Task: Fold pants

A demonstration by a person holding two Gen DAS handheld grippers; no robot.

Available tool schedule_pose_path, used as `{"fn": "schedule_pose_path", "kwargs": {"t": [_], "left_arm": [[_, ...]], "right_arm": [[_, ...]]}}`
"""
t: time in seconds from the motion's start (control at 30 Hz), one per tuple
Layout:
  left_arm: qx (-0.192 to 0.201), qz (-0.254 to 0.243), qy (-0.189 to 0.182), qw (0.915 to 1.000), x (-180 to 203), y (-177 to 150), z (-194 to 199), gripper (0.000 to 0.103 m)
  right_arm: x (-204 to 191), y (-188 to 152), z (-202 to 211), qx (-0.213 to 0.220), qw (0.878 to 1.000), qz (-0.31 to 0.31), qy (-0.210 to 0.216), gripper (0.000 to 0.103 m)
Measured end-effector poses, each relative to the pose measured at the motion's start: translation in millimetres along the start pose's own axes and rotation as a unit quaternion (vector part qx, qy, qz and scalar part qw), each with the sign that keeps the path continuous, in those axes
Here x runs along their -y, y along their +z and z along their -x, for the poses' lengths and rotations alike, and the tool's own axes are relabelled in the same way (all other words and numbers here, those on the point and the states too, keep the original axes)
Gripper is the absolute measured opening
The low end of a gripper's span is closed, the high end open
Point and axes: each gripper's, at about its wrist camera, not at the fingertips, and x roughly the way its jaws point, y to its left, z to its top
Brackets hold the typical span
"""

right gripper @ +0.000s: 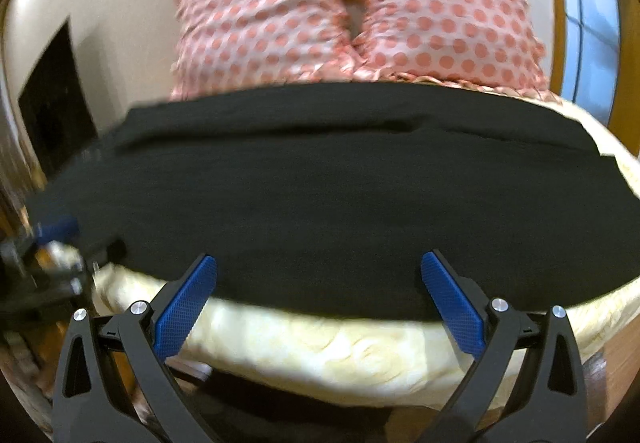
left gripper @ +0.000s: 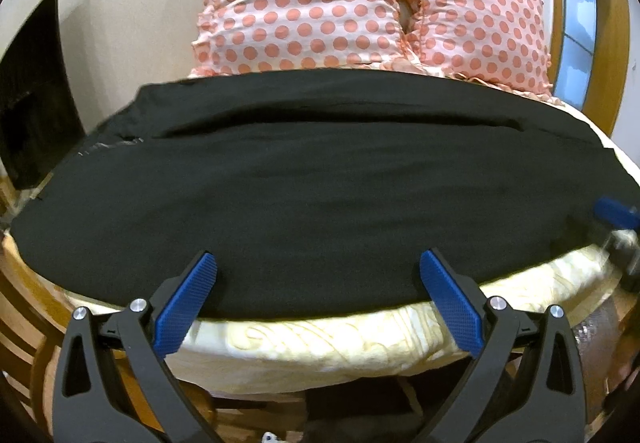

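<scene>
Both grippers are hovering at the near edge of the bed, the left gripper [left gripper: 318,263] and the right gripper [right gripper: 319,265] each spreading their blue-padded fingers wide with nothing between them. Beyond them, the cream mattress [left gripper: 304,343] is carrying the black pants [left gripper: 304,179], which are lying flat, stretching from left to right across its near part. Two pink polka-dot pillows [left gripper: 304,3] are standing side by side, touching, at the far end behind the pants.
</scene>
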Motion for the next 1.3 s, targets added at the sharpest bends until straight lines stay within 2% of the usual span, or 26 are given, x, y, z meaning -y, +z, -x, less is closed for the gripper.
{"fn": "schedule_pose_path", "kwargs": {"t": [0.1, 0.2, 0.3, 0.4, 0.5, 0.57, 0.7, 0.77, 0.93, 1.03, 1.13, 1.2, 1.23, 1.3], "left_arm": [[0.033, -0.014, 0.019, 0.9992, 0.1, 14.9, 9.7, 0.101], [0.056, -0.018, 0.03, 0.9978, -0.2, 34.0, 11.4, 0.101], [0.062, -0.011, 0.034, 0.9974, -4.1, 54.0, 3.1, 0.101], [0.052, 0.007, 0.033, 0.9981, -10.8, 70.4, -11.5, 0.101], [0.042, 0.023, 0.028, 0.9985, -17.9, 80.2, -24.6, 0.101], [0.04, 0.028, 0.033, 0.9983, -21.9, 83.6, -31.4, 0.101], [0.034, 0.032, 0.046, 0.9978, -30.1, 85.4, -42.7, 0.101], [0.03, 0.036, 0.046, 0.9979, -34.1, 85.3, -47.5, 0.101], [0.009, 0.045, 0.032, 0.9984, -41.7, 84.5, -61.8, 0.101], [0.006, 0.05, 0.022, 0.9985, -44.5, 84.2, -63.4, 0.101], [0.003, 0.055, 0.016, 0.9984, -45.9, 83.6, -64.5, 0.101], [0.001, 0.058, 0.012, 0.9983, -46.9, 83.2, -64.9, 0.101], [0.001, 0.06, 0.01, 0.9982, -47.4, 83.1, -65.0, 0.101], [-0.001, 0.064, 0.007, 0.9979, -48.7, 82.7, -65.4, 0.101]], "right_arm": [[35.9, 38.7, 9.6, 0.034, 0.998, -0.056, -0.015, 0.102], [71.0, 80.0, 4.4, 0.045, 0.993, -0.095, -0.049, 0.102], [111.6, 131.8, -21.2, 0.032, 0.986, -0.128, -0.102, 0.102], [148.8, 166.7, -54.1, 0.005, 0.976, -0.169, -0.14, 0.102], [195.2, 195.9, -100.5, -0.041, 0.955, -0.231, -0.183, 0.1], [223.1, 207.6, -132.9, -0.069, 0.936, -0.273, -0.212, 0.088], [265.6, 216.9, -184.4, -0.114, 0.9, -0.332, -0.258, 0.073], [278.5, 218.9, -203.1, -0.125, 0.884, -0.347, -0.288, 0.073], [292.2, 219.8, -228.5, -0.132, 0.86, -0.357, -0.34, 0.073], [290.2, 219.6, -248.4, -0.157, 0.859, -0.317, -0.371, 0.072], [280.6, 214.1, -246.9, -0.139, 0.873, -0.281, -0.374, 0.061], [275.5, 207.6, -234.4, -0.128, 0.878, -0.283, -0.365, 0.041], [274.1, 204.2, -227.2, -0.121, 0.882, -0.288, -0.352, 0.036], [276.3, 197.2, -212.5, -0.104, 0.888, -0.311, -0.322, 0.017]]}}
